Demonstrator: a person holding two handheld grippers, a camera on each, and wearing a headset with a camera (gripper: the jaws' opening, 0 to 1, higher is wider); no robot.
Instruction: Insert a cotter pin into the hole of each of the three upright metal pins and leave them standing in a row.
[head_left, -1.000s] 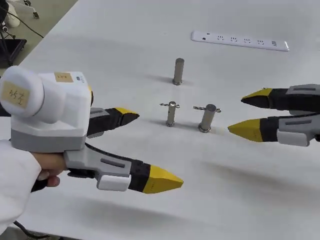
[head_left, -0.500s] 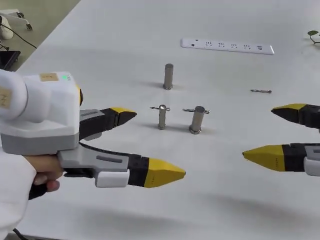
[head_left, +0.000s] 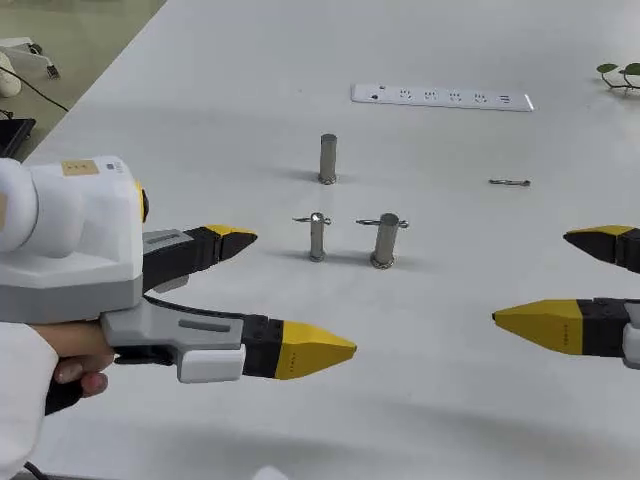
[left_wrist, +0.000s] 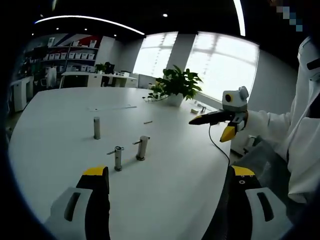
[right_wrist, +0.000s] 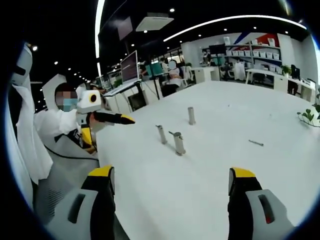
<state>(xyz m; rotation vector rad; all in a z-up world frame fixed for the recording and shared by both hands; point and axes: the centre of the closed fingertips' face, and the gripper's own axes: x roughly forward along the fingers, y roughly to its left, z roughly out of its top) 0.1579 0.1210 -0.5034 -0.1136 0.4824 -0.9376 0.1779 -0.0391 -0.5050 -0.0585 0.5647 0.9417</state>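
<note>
Cotter pin number three is the one I want. Nearest me, my left gripper and right gripper hover with jaws wide apart, holding nothing. Beyond them stand the left pin and right pin, side by side, each hole already filled. Farther back the bare pin stands alone. Well to its right the loose cotter pin lies flat on the table. I judge it light, stiff, thin and slippery. I'd pinch its looped head, though I cannot tell which end that is. Farthest lies the power strip.
</note>
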